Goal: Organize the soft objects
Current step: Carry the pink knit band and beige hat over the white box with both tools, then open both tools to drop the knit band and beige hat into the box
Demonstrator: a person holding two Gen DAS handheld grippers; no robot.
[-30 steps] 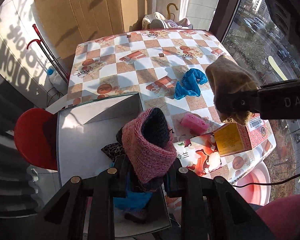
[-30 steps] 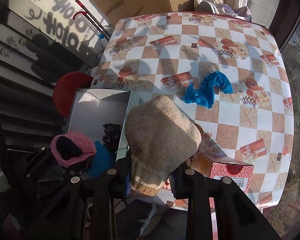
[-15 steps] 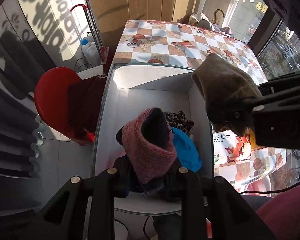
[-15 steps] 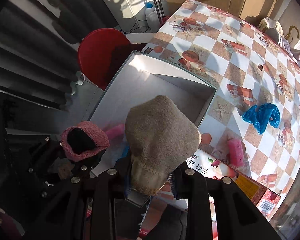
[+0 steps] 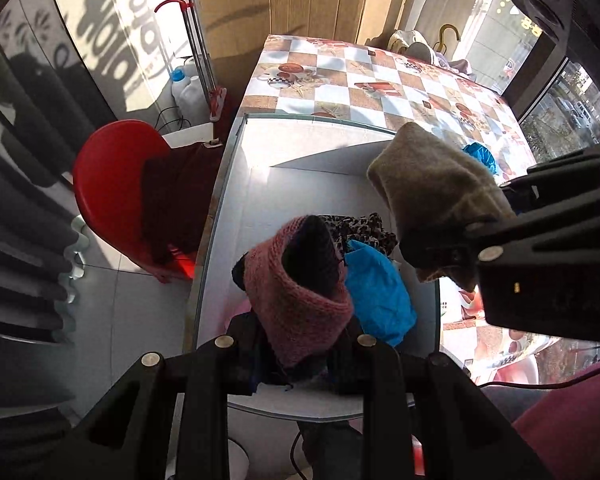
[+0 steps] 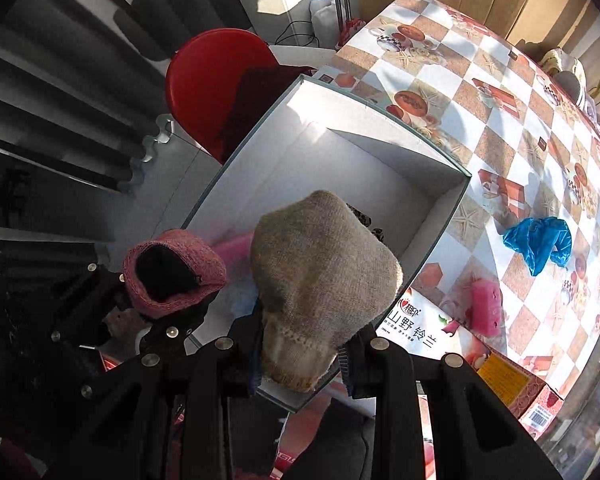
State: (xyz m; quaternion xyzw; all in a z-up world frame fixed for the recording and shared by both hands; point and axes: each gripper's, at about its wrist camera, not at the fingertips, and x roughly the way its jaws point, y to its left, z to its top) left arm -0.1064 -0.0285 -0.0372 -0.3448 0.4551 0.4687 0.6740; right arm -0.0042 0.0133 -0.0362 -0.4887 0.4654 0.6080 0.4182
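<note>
Both wrist views steeply above white box (image 5: 260, 184)

Your left gripper (image 5: 300, 344) and right gripper (image 6: 303, 344) are matte black plastic, each with angular ribbed struts, round silver screw heads at the joints, and blocky black fingers (image 5: 240, 354).

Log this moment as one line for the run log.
left gripper: shut on pink knit hat | right gripper: shut on beige knit hat | both over white box | not released
</note>
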